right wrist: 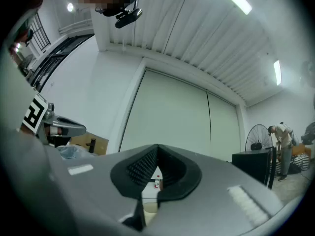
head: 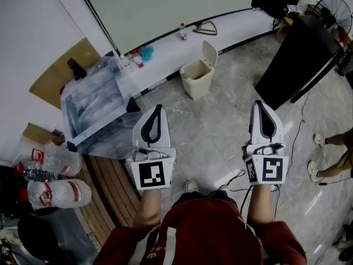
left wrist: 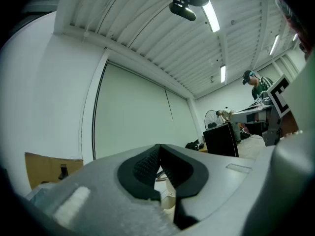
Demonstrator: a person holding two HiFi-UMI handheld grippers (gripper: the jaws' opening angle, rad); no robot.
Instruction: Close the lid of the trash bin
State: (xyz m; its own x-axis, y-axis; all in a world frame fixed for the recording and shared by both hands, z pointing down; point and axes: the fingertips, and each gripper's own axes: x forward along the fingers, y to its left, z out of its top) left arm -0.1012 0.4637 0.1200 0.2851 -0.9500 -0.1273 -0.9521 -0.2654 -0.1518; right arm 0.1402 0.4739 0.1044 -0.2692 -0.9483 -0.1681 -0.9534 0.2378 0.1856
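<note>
I hold left gripper (head: 159, 109) and right gripper (head: 260, 105) pressed together, empty: blunt pushers, I judge, for the raised trash bin lid (head: 209, 53) at twelve o'clock.

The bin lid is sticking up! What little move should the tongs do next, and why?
Probably bring the right tongs forward toward the lid. The lid stands upright on the trash bin, which sits on the floor ahead, not touched by either gripper. The right tongs and the left tongs are both shut and empty.
</note>
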